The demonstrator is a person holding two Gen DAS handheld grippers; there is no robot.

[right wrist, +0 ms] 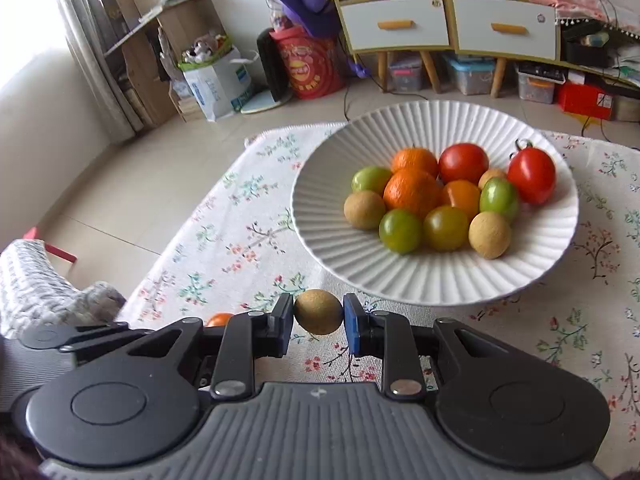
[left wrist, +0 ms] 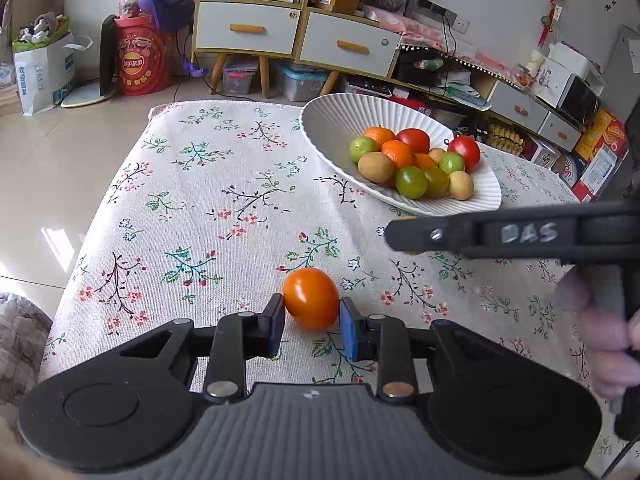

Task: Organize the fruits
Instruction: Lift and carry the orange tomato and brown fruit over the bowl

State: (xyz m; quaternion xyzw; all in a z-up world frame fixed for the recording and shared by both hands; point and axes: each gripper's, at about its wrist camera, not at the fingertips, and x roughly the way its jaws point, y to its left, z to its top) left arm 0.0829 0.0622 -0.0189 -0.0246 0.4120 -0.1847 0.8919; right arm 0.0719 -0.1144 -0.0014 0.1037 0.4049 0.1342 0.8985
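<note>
Orange tomato [left wrist: 311, 298]: on the floral cloth [left wrist: 208, 208], near of the white ribbed bowl [left wrist: 340, 114]; your left gripper [left wrist: 311, 322] brackets it, pads touching, seemingly for lifting; brown round fruit [right wrist: 318, 311]: clamped in your right gripper [right wrist: 319, 322], held near the bowl's rim, likely bound inside.

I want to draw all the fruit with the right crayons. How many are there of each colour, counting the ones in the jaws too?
Red, in the plate: 2
Orange: 4, three in the plate, one in the left gripper
Green: 4
Brown or tan: 4, three in the plate, one in the right gripper
Total: 14
</note>
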